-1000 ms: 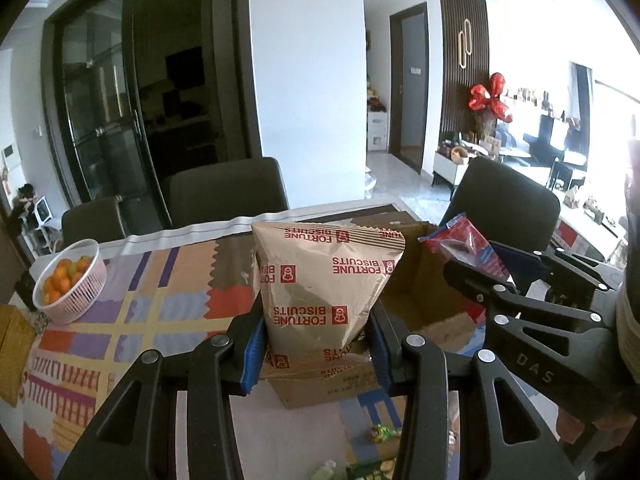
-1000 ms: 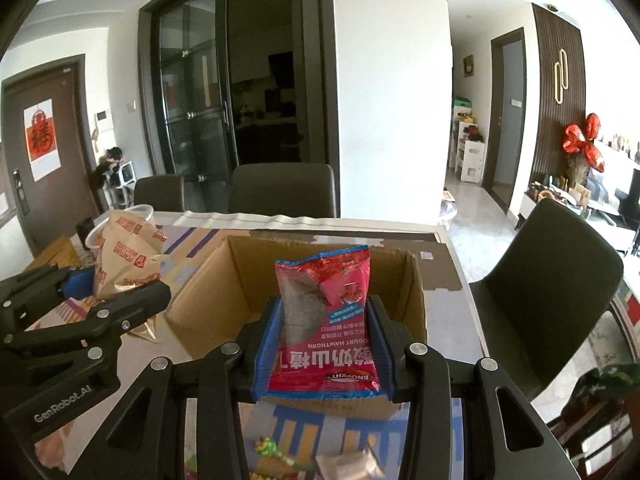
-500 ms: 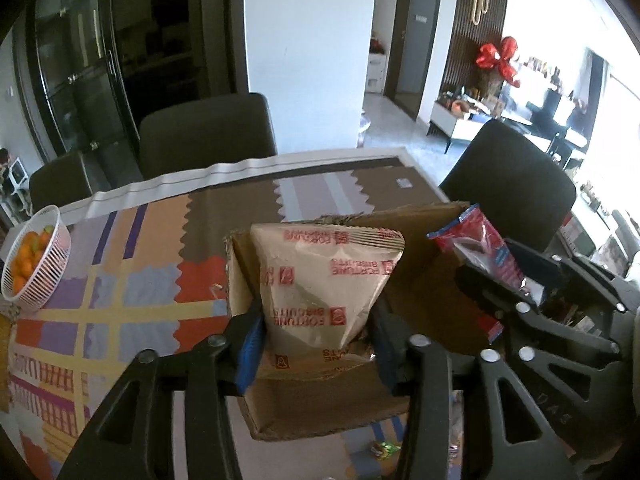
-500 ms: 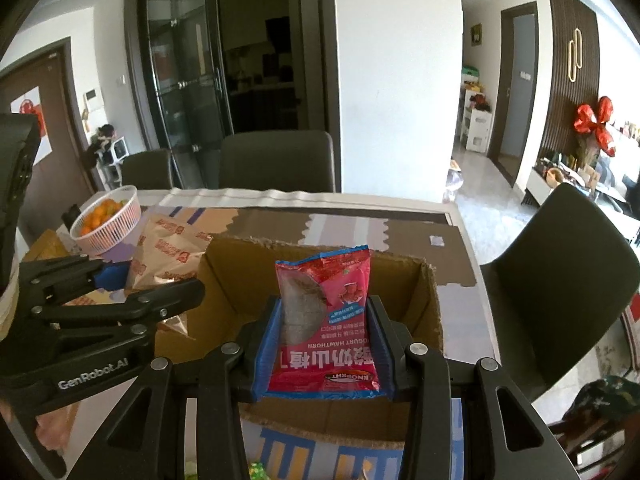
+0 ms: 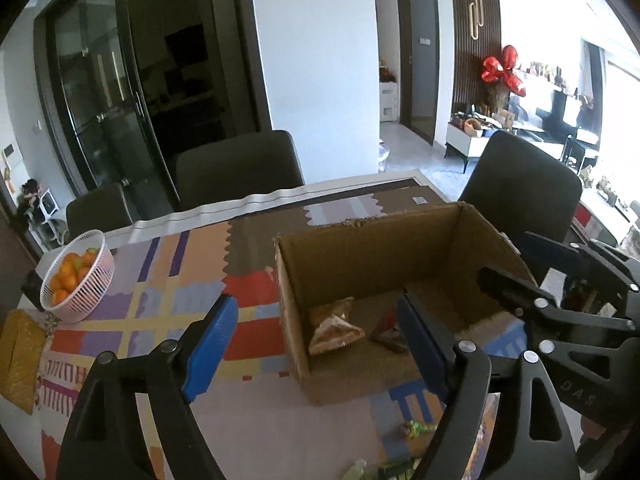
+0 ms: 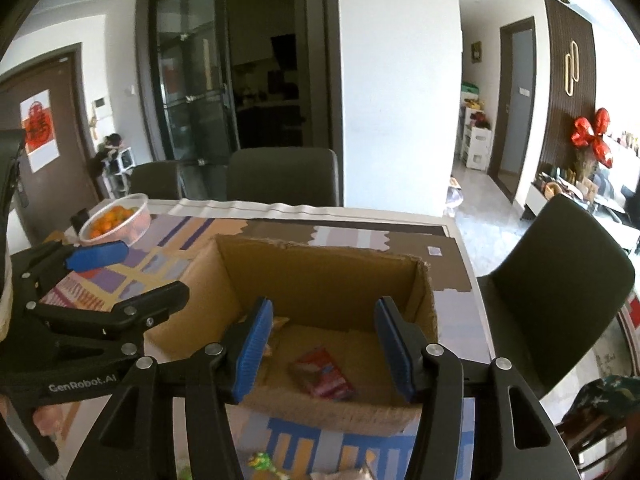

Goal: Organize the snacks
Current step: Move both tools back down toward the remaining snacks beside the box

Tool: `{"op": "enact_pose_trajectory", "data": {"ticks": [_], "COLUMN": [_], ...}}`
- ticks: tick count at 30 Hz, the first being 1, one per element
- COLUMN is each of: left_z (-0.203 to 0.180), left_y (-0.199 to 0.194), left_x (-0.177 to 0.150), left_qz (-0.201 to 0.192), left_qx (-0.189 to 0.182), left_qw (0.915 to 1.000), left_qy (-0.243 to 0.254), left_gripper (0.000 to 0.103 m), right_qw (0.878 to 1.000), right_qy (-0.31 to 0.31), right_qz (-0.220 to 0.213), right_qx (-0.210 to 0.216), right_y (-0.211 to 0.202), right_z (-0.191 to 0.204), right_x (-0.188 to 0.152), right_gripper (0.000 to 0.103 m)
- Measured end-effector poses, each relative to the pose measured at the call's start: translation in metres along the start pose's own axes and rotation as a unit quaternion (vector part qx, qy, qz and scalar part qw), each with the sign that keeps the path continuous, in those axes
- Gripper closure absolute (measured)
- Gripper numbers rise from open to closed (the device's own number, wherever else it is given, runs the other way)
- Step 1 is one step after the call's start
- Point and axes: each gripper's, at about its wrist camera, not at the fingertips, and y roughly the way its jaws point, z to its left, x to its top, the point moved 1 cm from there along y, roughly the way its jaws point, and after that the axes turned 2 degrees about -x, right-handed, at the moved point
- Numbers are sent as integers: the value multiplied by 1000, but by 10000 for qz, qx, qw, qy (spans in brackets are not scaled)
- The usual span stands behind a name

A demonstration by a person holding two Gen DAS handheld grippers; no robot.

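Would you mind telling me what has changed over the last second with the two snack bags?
Both were let go. The left tool opened and its tan biscuit bag dropped into the cardboard box; the right tool opened and its red packet dropped in too. The box and fruit basket stayed put.

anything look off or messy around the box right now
Mostly tidy: the tan bag and red packet lie inside the cardboard box. A few loose wrapped snacks sit scattered on the table in front of it, not yet boxed.
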Motion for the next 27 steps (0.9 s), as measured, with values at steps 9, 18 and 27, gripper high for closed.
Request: {"op": "enact_pose_trajectory", "data": {"ticks": [9,18,27], "left_z": [-3,0,-1], "left_y": [-45,-47,-25], "left_x": [-36,-76,-117], "left_qz": [-258,96,679], "left_qx": [201,83,-72], "left_qw": [9991,9990,9967], "left_qy": [260,422,442], "left_gripper": [21,22,28], "right_qw": [9988,9958,9897], "right_qy": [-341,-582,-834], "right_qz": [-11,357,933], "right_qx": [364,602,688], "right_y": [-30,-31,-9], "right_z": [28,45,56], "right_x": [-27,-54,-86], "right_gripper": [49,49,49]}}
